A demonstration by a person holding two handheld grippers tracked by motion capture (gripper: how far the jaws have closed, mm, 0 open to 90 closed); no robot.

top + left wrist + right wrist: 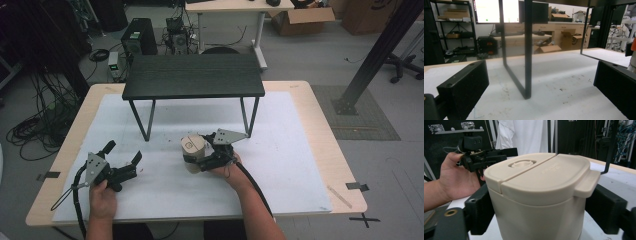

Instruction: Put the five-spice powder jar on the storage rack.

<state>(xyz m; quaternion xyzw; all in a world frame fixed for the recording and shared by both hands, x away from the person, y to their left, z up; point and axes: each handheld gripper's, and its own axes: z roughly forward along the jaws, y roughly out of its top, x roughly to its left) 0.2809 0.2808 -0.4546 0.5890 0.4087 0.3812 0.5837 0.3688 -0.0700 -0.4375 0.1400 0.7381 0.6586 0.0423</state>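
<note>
A white sheet (280, 165) covers the desk (320, 107) — smudged near the black stand (194, 75). Right tongs (196, 159) clamp a beige jar (192, 148) mid-desk; left tongs (124, 156) gape apart. Cables (37, 127), boxes (300, 20) on the floor.

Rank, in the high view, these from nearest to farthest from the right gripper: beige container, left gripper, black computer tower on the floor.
1. Beige container: between the jaws of the right gripper.
2. Left gripper: to its left, on the white mat.
3. Black computer tower: on the floor beyond the table.
</note>
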